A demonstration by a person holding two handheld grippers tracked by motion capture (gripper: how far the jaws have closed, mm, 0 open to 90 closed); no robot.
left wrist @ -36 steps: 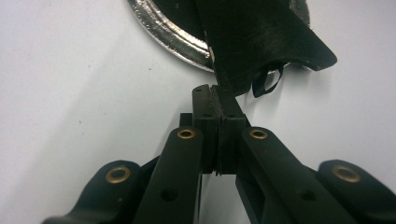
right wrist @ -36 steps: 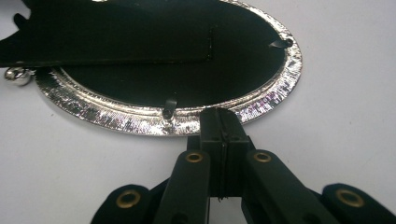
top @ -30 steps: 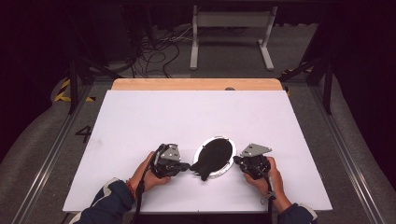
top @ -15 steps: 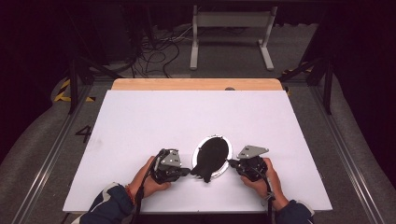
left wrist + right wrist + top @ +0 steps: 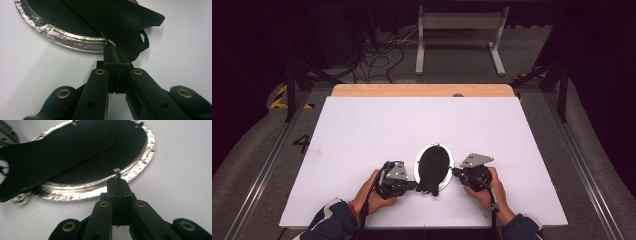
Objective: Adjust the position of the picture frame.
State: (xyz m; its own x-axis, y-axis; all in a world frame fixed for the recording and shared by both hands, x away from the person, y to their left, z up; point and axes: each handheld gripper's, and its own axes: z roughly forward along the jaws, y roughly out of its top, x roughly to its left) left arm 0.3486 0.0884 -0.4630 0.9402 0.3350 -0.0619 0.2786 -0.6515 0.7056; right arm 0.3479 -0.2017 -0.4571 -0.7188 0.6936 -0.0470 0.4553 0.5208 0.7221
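Grippers flank a black cloth pouch (image 5: pixel 433 170) lying on a silver oval tray (image 5: pixel 418 165) near the table's (image 5: pixel 362 130) front edge — left gripper (image 5: pixel 116 53) closed at the pouch's corner, right gripper (image 5: pixel 117 180) closed at the tray rim. Whether either pinches anything cannot be told. Probable risk — a sideways pull drags cloth and light tray together.

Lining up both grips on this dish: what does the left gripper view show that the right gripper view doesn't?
Left gripper view: the left gripper, jaws shut, at the notched end of the black flap, where a thin loop hangs.
Right gripper view: the right gripper, jaws shut, tips at the silver rim by a small stud, with a silver knob farther along.
Both: the rim, the flap and the white table.
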